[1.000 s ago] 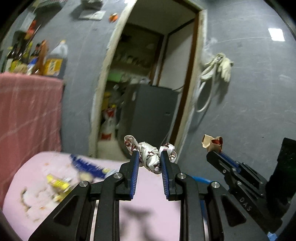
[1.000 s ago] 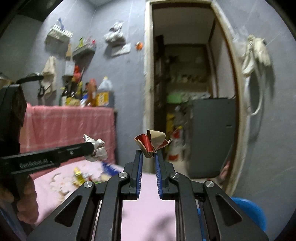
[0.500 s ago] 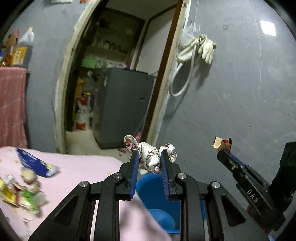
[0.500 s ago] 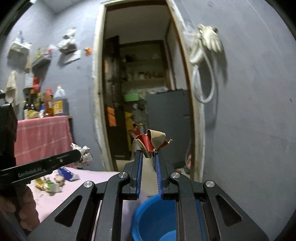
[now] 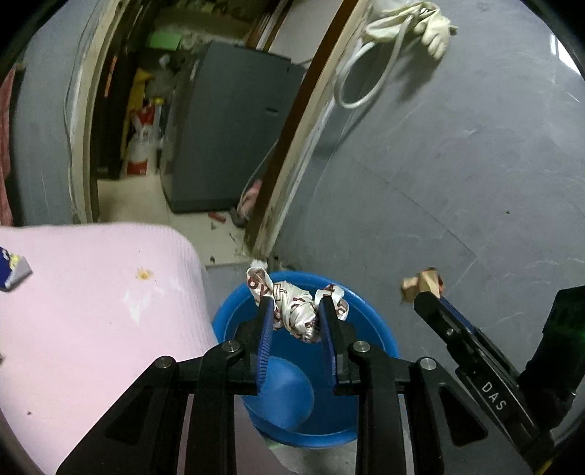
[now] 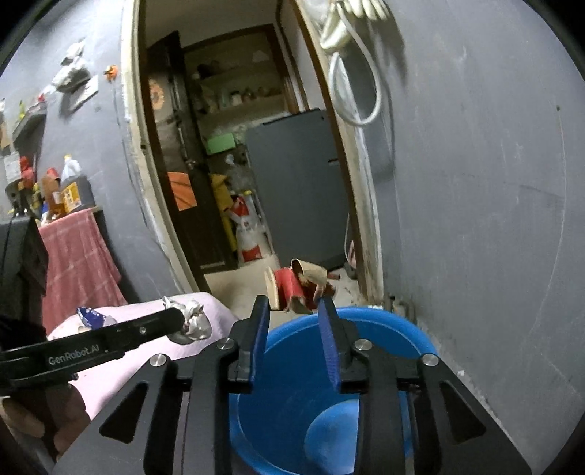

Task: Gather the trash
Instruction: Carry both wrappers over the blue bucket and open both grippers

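Observation:
A crumpled white-and-red wrapper [image 5: 296, 314] sits pinched between the blue pads of my left gripper [image 5: 294, 307], whose jaws are just starting to ease apart. It hangs over the blue bucket [image 5: 369, 318] on the floor. My right gripper [image 6: 292, 307] is also above the bucket [image 6: 402, 329]; its jaws are opening. A crushed red-and-beige paper cup [image 6: 292, 285] lies loose at their tips, no longer squeezed. The right wrist view also shows the left gripper [image 6: 179, 321] with the wrapper [image 6: 193, 321]. The right gripper [image 5: 426, 296] and cup [image 5: 420, 281] appear in the left wrist view.
A pink-covered table [image 5: 91, 292] stands left of the bucket, with a blue wrapper [image 5: 11, 274] on it. The grey wall [image 5: 457, 164] rises close behind the bucket, a glove and hose [image 5: 420, 22] hanging on it. An open doorway shows a grey cabinet [image 5: 226, 128].
Both grippers swung right and down from above the pink table to over the blue bucket. The right jaws have spread apart and the cup has come loose; the left still carries its wrapper.

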A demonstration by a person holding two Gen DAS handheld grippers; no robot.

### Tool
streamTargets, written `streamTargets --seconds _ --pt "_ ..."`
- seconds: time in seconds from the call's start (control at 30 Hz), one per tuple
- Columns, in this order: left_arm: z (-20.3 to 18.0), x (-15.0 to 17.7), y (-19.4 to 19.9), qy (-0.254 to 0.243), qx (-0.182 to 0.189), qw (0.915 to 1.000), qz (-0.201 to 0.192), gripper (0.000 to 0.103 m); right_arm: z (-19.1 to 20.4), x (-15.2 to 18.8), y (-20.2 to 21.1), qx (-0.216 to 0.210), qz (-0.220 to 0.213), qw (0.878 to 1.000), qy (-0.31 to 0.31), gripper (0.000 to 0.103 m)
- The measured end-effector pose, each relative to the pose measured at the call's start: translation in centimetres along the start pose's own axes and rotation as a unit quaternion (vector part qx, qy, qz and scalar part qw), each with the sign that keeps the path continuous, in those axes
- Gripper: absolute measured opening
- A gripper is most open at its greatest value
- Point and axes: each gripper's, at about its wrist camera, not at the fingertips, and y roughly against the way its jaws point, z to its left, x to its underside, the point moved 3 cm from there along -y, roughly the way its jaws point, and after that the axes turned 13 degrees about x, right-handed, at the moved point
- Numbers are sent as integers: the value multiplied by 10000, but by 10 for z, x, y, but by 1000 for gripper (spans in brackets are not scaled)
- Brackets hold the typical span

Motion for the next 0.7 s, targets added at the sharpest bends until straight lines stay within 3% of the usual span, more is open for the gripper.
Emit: streamTargets --seconds 0.23,0.3,0.53,0.63,0.7 --pt "15 5 -6 413 182 9989 110 31 -4 2 -9 23 239 9996 -133 28" --pt "13 2 -2 396 166 9991 65 32 -5 0 -6 25 193 9996 -190 36" --pt "-1 -8 47 84 -97 9969 -782 64 4 -13 12 -190 -339 9990 -206 51" --pt "-4 -16 70 -41 -290 9931 -1134 77 12 -23 27 -311 -734 9967 -182 77" --pt "-4 -20 86 -119 -431 9905 -1300 84 17 -30 40 -445 -1028 9935 -195 82"
